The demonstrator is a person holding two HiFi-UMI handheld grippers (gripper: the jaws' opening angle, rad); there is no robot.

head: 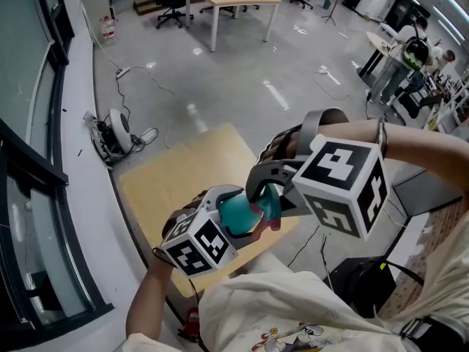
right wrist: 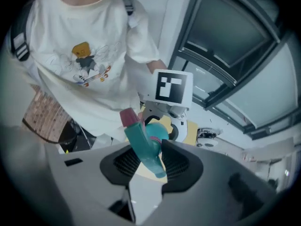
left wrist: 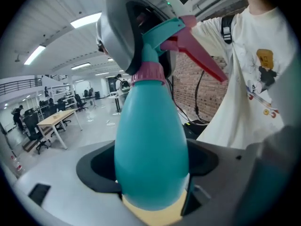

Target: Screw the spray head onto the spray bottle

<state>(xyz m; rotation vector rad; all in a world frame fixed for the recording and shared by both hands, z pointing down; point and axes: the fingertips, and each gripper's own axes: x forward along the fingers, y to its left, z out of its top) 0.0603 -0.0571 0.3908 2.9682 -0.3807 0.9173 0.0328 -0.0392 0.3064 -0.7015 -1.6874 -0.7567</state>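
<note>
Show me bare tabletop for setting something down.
The light wooden tabletop is bare at its far and left parts, bordering the grey floor. Crowded near right: left gripper holding the teal plastic spray bottle, right gripper on its teal-and-pink spray head.

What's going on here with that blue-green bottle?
A person is working over a small wooden table with a hand-held tool in each hand. The left tool grips the body of a teal spray bottle. The right tool, pointing down from above, is clamped on the spray head, which sits on the bottle's neck at its pink collar. How tightly it is screwed on can't be told.
</note>
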